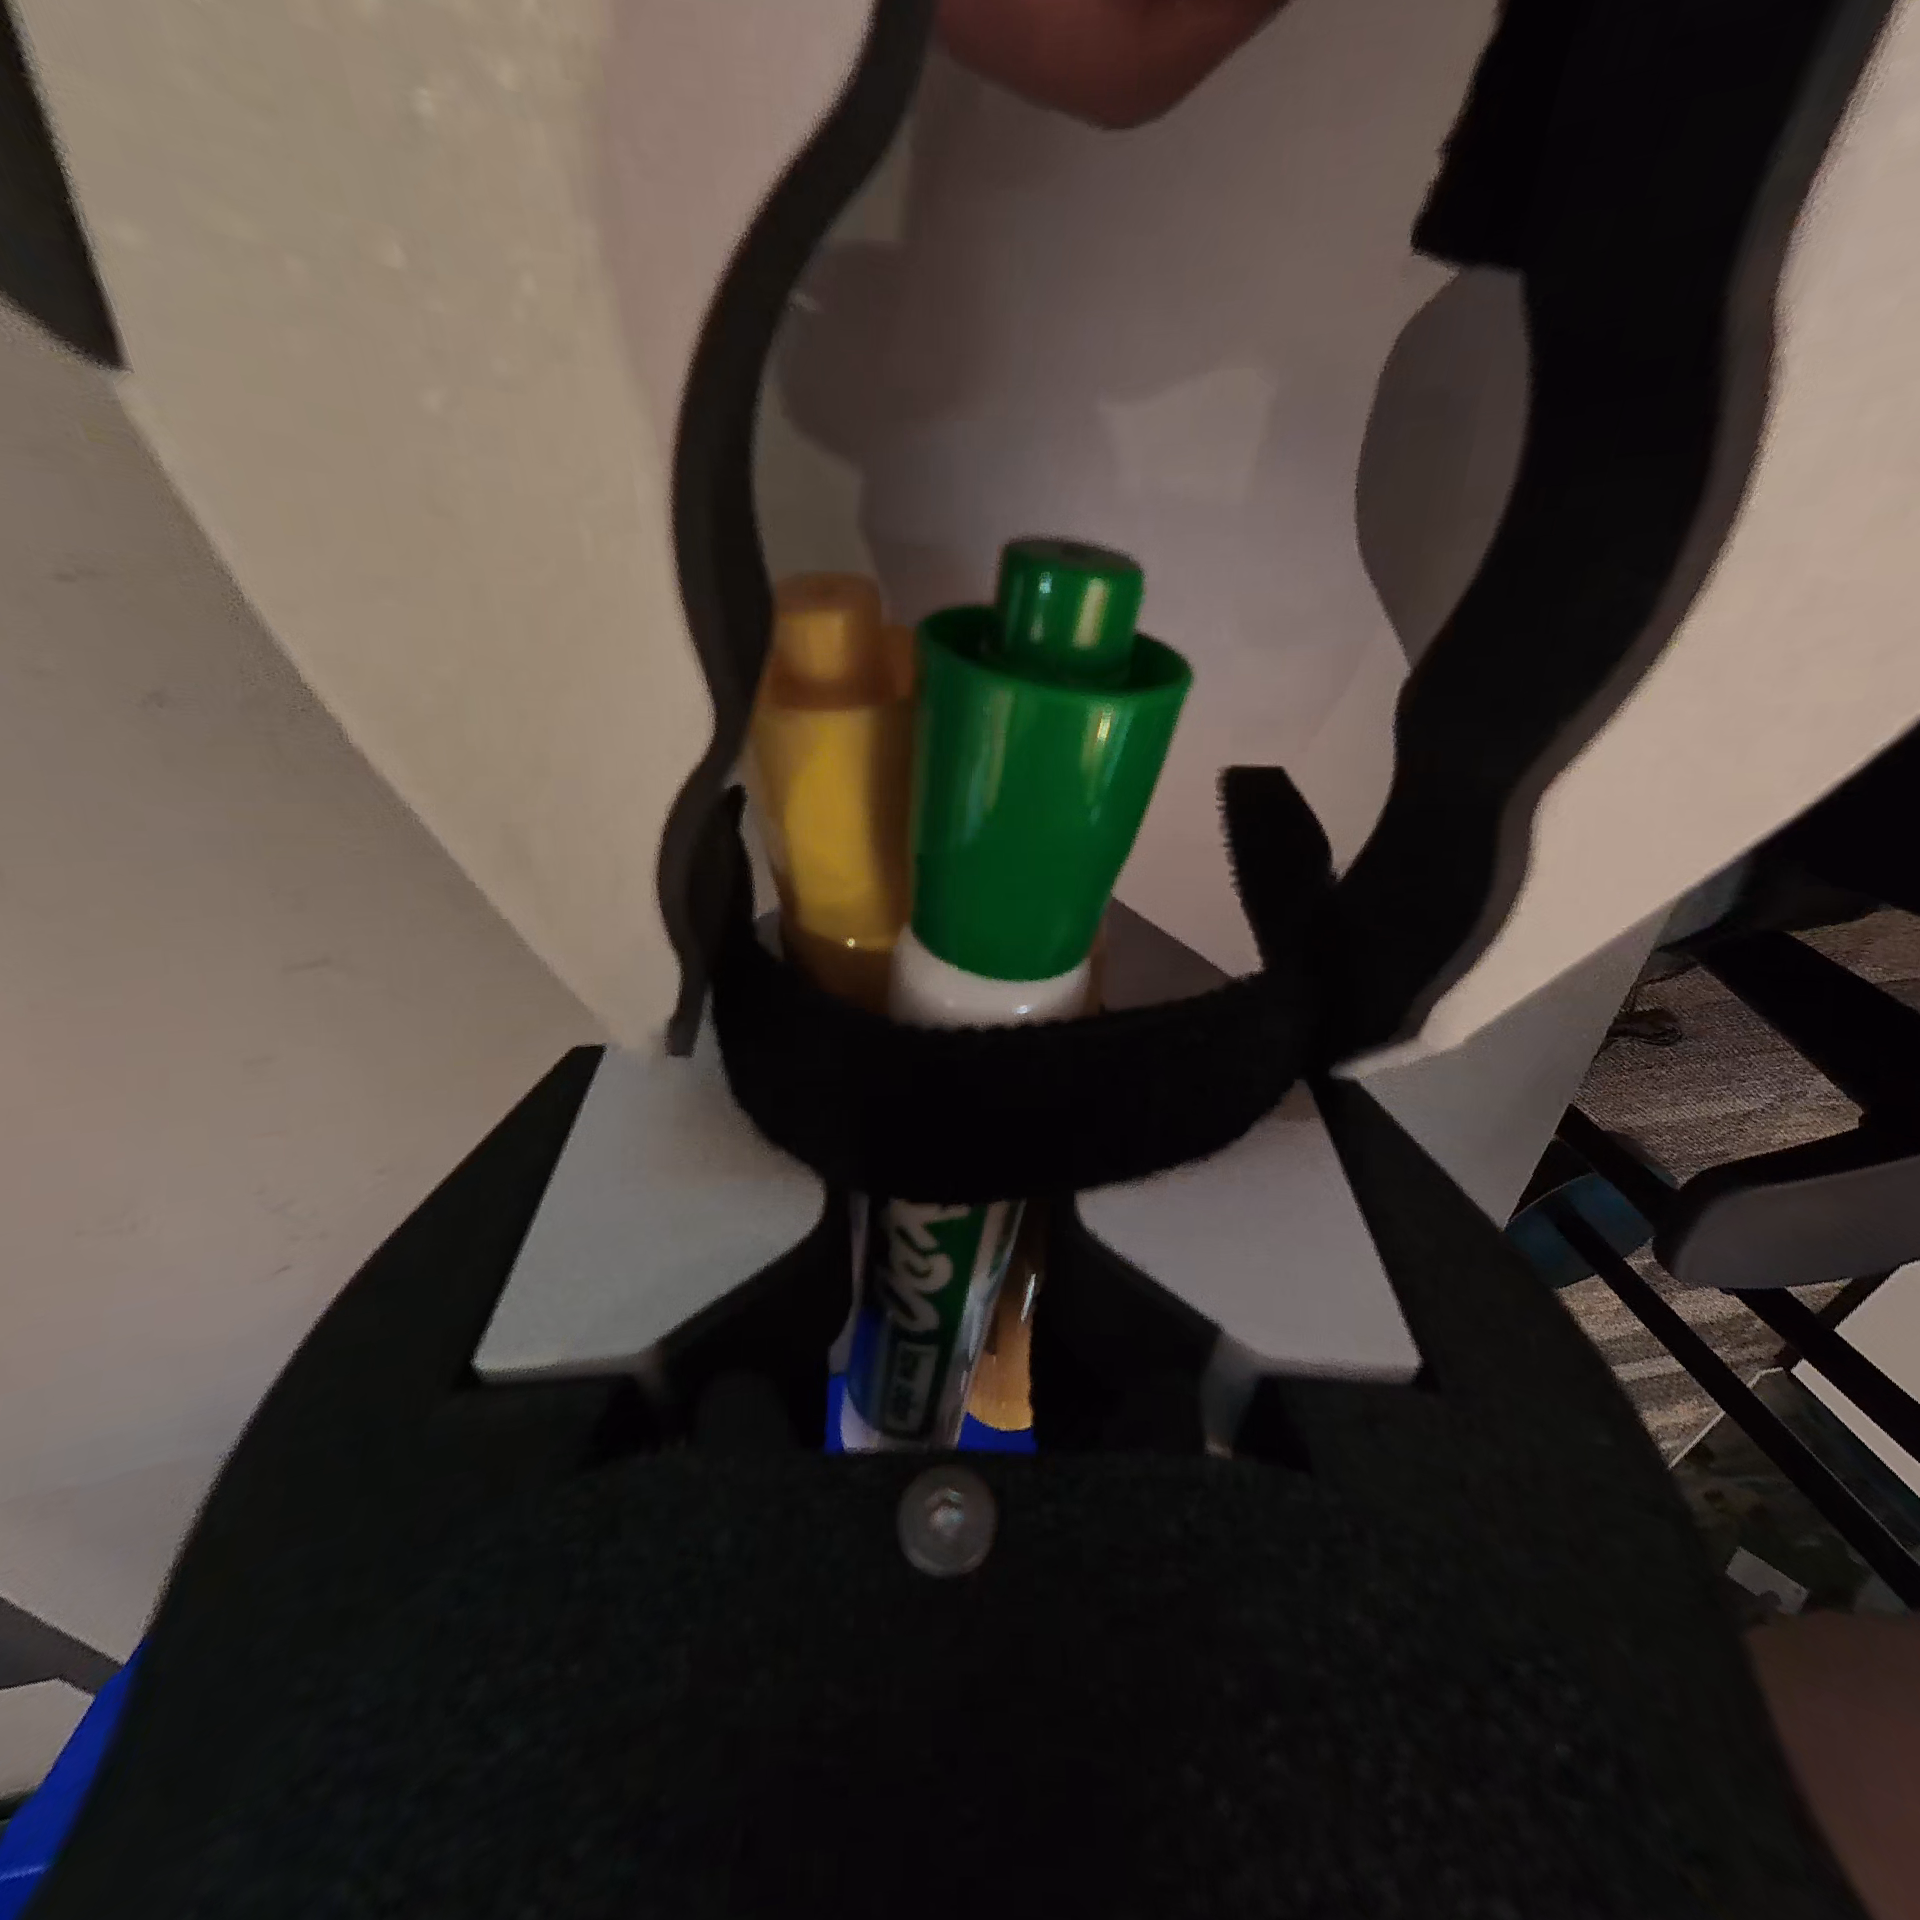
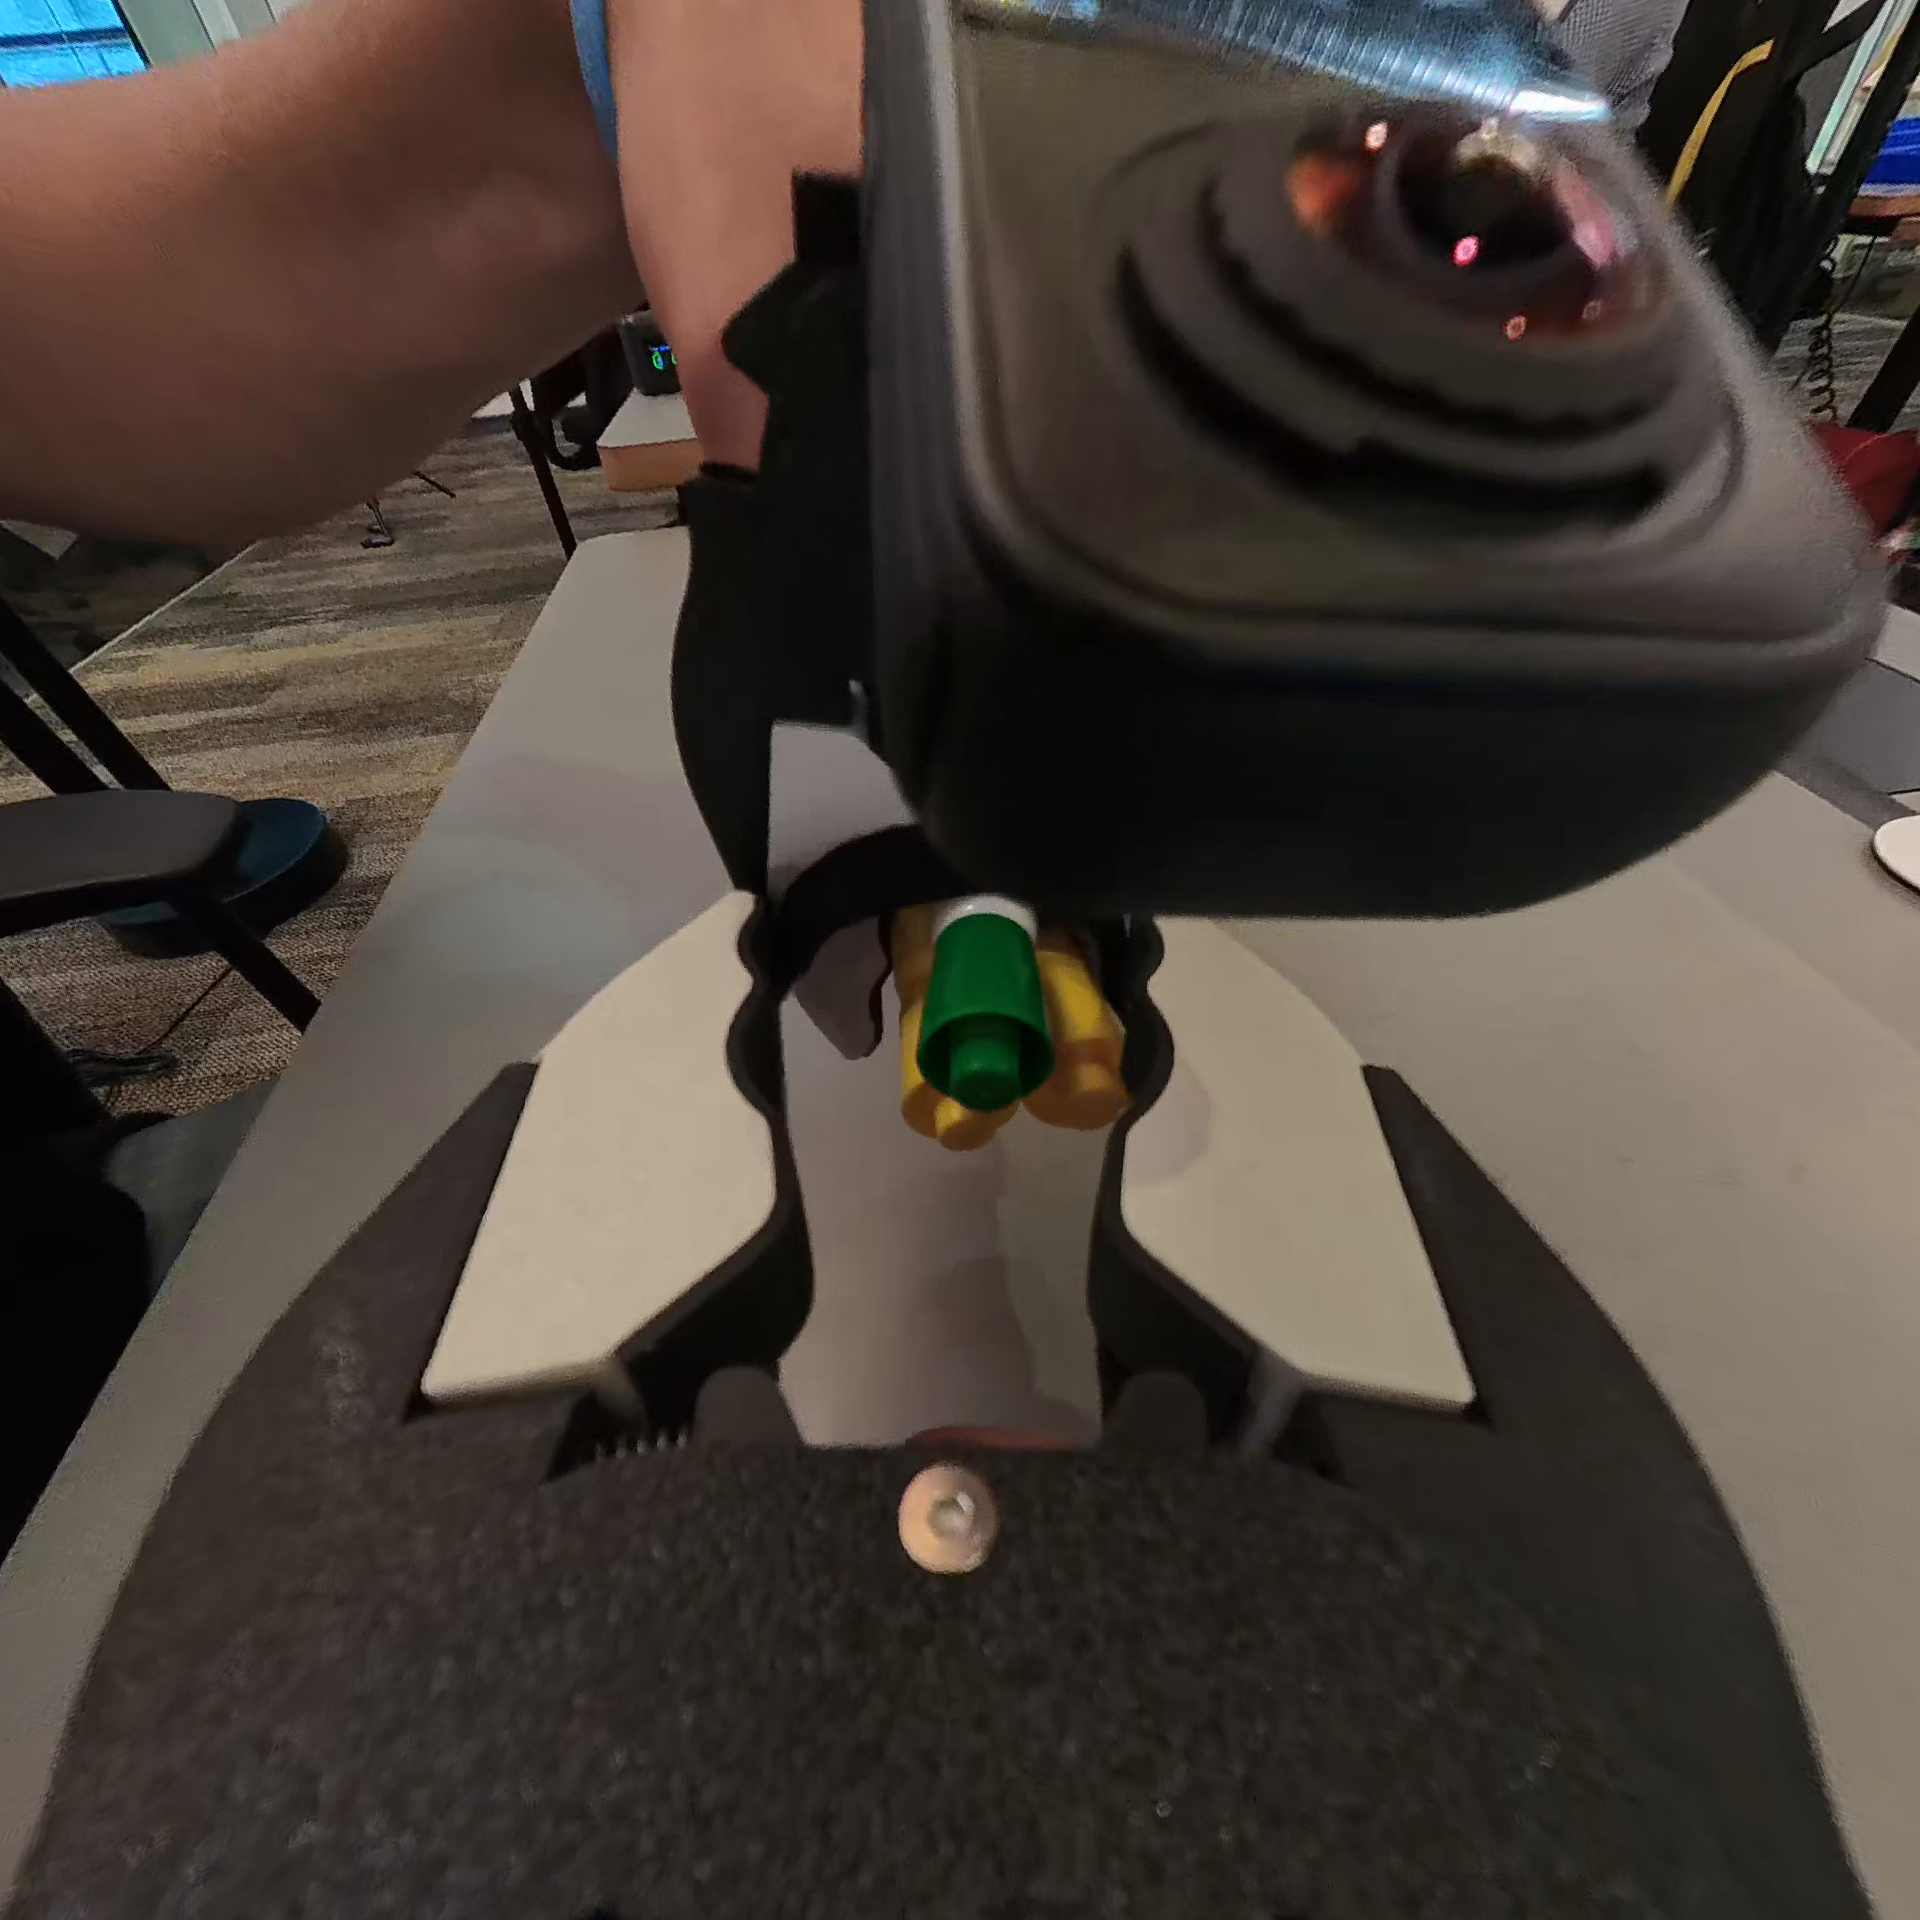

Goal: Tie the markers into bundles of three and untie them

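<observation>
bundle: green marker (image 1: 1039,769) plus yellow markers (image 2: 1081,1049), held just above the grey table (image 2: 1558,1091), caps toward the right gripper (image 2: 951,997)
left gripper (image 1: 940,1299): jaws pinched on the marker barrels
right gripper: jaws spread around the caps and strap, not clamped
strap (image 1: 997,1081): black hook-and-loop, soft, floppy – loose loop, free tail (image 1: 1273,852) sticking up
handling: markers are light, stiff, slick plastic – I'd grab the tail, not the caps

The left tool (image 2: 1351,468) looms right above the marker bundle (image 2: 987,1029), blocking approach from above, while the grey desk (image 2: 1558,1091) beside lies open
</observation>
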The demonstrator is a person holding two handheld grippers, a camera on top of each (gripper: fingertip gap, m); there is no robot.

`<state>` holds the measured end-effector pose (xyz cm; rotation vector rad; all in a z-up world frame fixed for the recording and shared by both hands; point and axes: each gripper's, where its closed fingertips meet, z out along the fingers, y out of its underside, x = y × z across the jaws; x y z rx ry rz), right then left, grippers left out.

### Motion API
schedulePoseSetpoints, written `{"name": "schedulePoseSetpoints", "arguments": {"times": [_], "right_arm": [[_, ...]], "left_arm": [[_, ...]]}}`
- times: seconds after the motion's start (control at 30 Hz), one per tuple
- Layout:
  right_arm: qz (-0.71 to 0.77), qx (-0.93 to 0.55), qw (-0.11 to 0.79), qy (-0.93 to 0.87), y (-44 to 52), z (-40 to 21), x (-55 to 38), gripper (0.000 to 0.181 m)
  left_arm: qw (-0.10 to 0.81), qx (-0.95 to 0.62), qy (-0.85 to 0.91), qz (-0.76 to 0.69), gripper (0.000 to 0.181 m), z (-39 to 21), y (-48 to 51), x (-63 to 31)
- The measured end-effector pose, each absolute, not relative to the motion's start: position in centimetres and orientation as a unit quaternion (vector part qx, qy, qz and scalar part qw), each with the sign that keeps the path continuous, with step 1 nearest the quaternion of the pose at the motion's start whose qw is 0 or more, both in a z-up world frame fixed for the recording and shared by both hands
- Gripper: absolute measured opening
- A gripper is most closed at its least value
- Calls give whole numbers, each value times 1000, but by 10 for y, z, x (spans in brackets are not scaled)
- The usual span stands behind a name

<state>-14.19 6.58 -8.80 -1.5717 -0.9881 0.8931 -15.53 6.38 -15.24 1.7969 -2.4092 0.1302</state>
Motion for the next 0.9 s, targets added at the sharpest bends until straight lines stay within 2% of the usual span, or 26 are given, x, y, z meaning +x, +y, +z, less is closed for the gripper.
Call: {"name": "schedulePoseSetpoints", "arguments": {"times": [0.9], "right_arm": [[375, -681, 486, -399, 69, -112, -139, 47]], "left_arm": [[70, 597, -798, 47, 41, -154, 62, -158]]}}
